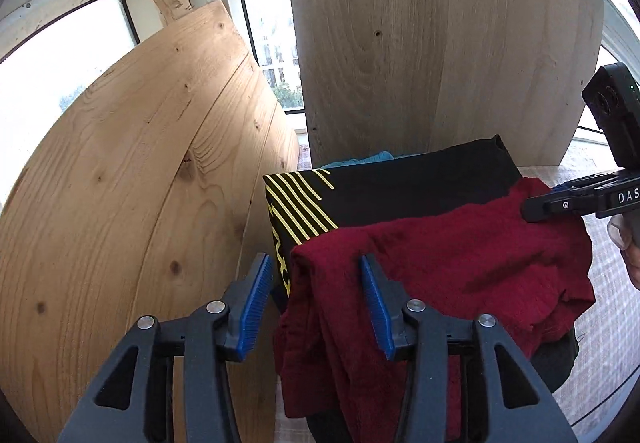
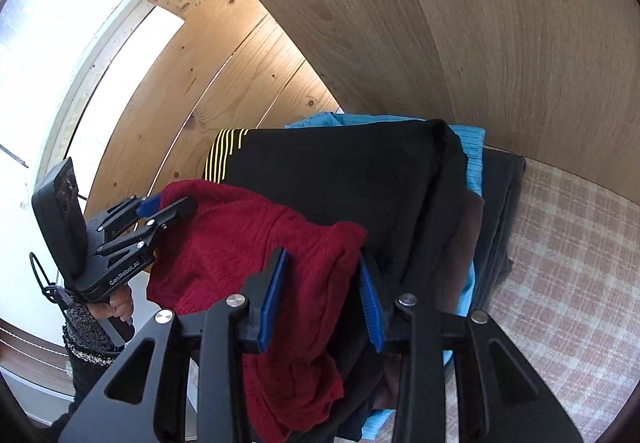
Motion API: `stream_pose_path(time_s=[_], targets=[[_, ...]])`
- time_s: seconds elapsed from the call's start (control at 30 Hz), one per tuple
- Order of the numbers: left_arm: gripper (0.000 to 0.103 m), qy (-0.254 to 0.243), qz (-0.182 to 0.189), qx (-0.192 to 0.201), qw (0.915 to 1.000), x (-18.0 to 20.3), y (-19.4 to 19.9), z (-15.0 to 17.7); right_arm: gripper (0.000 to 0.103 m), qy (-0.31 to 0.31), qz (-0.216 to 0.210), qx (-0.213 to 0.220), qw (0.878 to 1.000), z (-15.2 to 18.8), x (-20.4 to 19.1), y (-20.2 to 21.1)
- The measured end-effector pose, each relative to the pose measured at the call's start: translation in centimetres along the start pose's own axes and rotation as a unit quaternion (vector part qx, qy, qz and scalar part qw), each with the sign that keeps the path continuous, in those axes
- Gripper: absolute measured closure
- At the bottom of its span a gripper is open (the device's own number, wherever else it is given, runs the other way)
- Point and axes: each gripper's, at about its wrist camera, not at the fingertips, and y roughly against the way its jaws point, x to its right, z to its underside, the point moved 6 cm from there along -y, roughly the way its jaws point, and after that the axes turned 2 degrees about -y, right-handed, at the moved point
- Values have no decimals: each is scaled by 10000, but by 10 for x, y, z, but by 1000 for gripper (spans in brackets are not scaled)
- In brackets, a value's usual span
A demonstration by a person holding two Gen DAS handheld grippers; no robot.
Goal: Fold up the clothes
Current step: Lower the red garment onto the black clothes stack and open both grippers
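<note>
Clothes sit in a folded stack on a checked cloth surface (image 2: pixel 568 243), and the topmost piece, a dark red knit garment (image 1: pixel 460 255), lies rumpled over the near part of the stack with both grippers at it. The left gripper (image 1: pixel 316 275) has its blue-padded fingers (image 1: pixel 256 303) spread apart at the left near corner of the red knit, one pad off the cloth to the left and the other against the fabric, which hangs down over the stack's edge between them without being pinched. The right gripper (image 2: pixel 322 283) is likewise spread, its pads straddling a hanging fold of the red knit at the right near side; in the left wrist view its black tip (image 1: pixel 544 205) rests on the far right edge of the knit. A person's hand (image 2: pixel 116 307) in a speckled knit sleeve holds the left tool's handle. Under the red knit lies a black garment with yellow stripes (image 1: pixel 400 187), folded flat, then a light blue piece (image 2: pixel 468 147) and a dark grey one (image 2: pixel 500 203) lower in the pile. A pale pine board (image 1: pixel 140 163) leans to the left of the stack, a greyer wood panel (image 1: pixel 440 43) stands behind it, and white-framed windows (image 1: pixel 268 27) show on the far side.
</note>
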Motion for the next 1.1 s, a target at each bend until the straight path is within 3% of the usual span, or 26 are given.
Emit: stream_pose_path(time_s=[0.03,0.07,0.23,0.27,0.3,0.37,0.4,0.47,0.53,0.57,0.63,0.87,0.93,1.0,1.07,1.1], targets=[[86,35,42,-7,10000,1,-2,2,85,61,-49,59,10000,2,-3,1],[87,50,26,95,9999,1,3,2,91,113,-128,193,9997,5,-7,7],[86,227,110,812,9964,-7,54,-10,91,422,-398,1215,9909,10,-28,69],[79,150,83,829,9964,-9,53,-15,91,468,-427,1317,9893,7,-32,75],[71,64,-60,722,9974,-11,44,-21,90,469,-356,1245,9905,2,-31,71],[63,-35,-567,250,9981,-19,18,-25,74,406,-5,899,9951,-7,-23,51],[64,-133,-738,74,9972,-20,11,-24,73,333,295,652,9969,-10,-15,38],[65,-195,-854,123,9961,-20,18,-22,73,274,594,462,9968,-7,-6,30],[62,-138,-561,271,9980,-16,38,-14,73,176,450,552,9973,1,-2,40],[57,-106,-402,347,9985,-14,49,-10,66,109,327,578,9977,6,0,46],[56,5,-185,329,9993,-11,60,2,62,-5,239,552,9982,16,2,52],[56,109,83,-382,9992,5,28,37,61,-188,205,165,9995,42,3,38],[59,52,261,-500,9984,14,20,43,61,-48,163,99,9998,46,-4,32],[85,-11,404,-542,9977,20,18,47,63,184,245,52,9995,49,-11,28],[90,-88,409,-464,9980,21,23,44,87,329,223,54,9992,49,-16,29],[93,-106,351,-399,9985,20,27,41,90,314,149,71,9994,47,-18,32]])
